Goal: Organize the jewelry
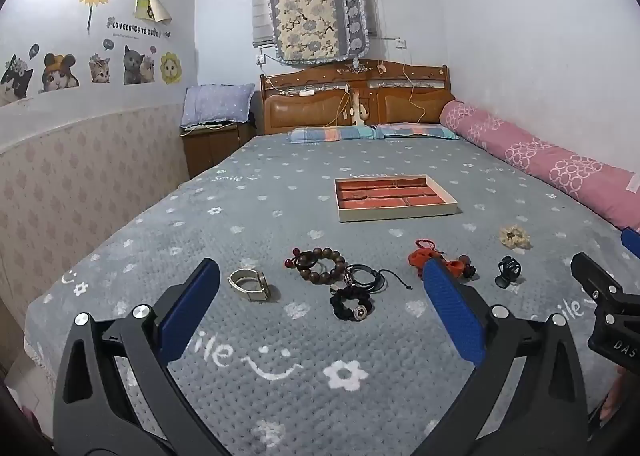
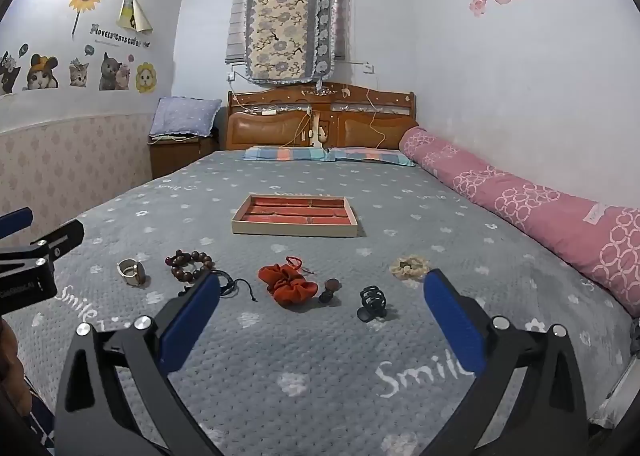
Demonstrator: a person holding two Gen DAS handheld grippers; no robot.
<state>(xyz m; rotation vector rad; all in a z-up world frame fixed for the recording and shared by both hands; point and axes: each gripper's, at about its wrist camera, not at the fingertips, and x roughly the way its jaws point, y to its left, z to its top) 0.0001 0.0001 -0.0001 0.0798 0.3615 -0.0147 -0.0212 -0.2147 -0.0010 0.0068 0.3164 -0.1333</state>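
Jewelry lies in a row on the grey bedspread: a pale cuff bangle [image 1: 250, 285] [image 2: 131, 272], a brown bead bracelet [image 1: 320, 264] [image 2: 190, 265], black cords [image 1: 366, 276], a black beaded bracelet [image 1: 352, 306], an orange scrunchie [image 1: 424, 258] [image 2: 288, 285], a black hair claw [image 1: 508, 271] [image 2: 373, 303] and a cream scrunchie [image 1: 515, 237] [image 2: 409, 267]. A tray with a red lining [image 1: 396, 198] [image 2: 296, 215] lies farther up the bed. My left gripper [image 1: 320, 292] is open and empty, short of the row. My right gripper [image 2: 322, 298] is open and empty, short of the claw.
A rolled pink quilt [image 2: 520, 200] runs along the right wall. Striped pillows [image 1: 372, 133] and a wooden headboard [image 1: 356, 96] are at the far end. A nightstand [image 1: 212, 144] stands at the far left. The bed's left edge drops off beside the wall.
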